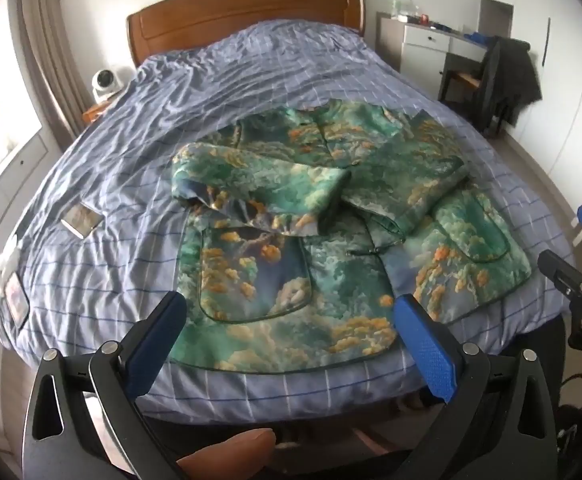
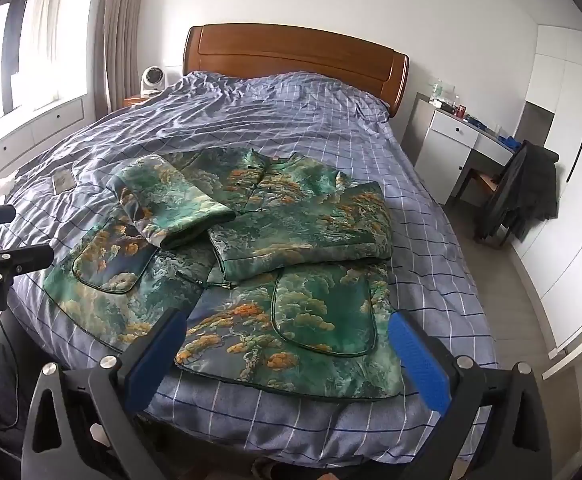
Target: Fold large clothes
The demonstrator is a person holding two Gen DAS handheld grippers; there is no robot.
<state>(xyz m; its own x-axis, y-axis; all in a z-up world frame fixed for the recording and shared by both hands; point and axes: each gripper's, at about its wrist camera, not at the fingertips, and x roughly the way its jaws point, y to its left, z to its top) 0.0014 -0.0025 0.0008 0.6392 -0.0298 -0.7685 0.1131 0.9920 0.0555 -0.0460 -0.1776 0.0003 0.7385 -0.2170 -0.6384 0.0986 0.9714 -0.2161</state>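
From the left wrist view, one jacket [image 1: 323, 240] lies on the bed [image 1: 111, 248], near its foot edge. It is a padded-looking garment in green and blue with orange and cream cloud-like patches, edged in dark piping. Both sleeves are folded across the chest, the left one [image 1: 259, 188] lying on top, and two rounded patch pockets show on the lower front. The left gripper [image 1: 291, 320] hangs above the hem, its two blue-padded fingers spread wide with nothing between them. A fingertip of the person's hand [image 1: 231, 452] shows at the bottom. Part of the right gripper [image 1: 575, 276] shows at the right edge. Two flat packets lie on the checked cover at the left; any print on them is too blurred to read.

From the right wrist view, the same jacket [image 2: 259, 256] lies front up, collar toward the wooden headboard [image 2: 291, 56]. The right gripper [image 2: 287, 344] is released too, fingers wide apart over the hem and the right pocket, touching nothing.
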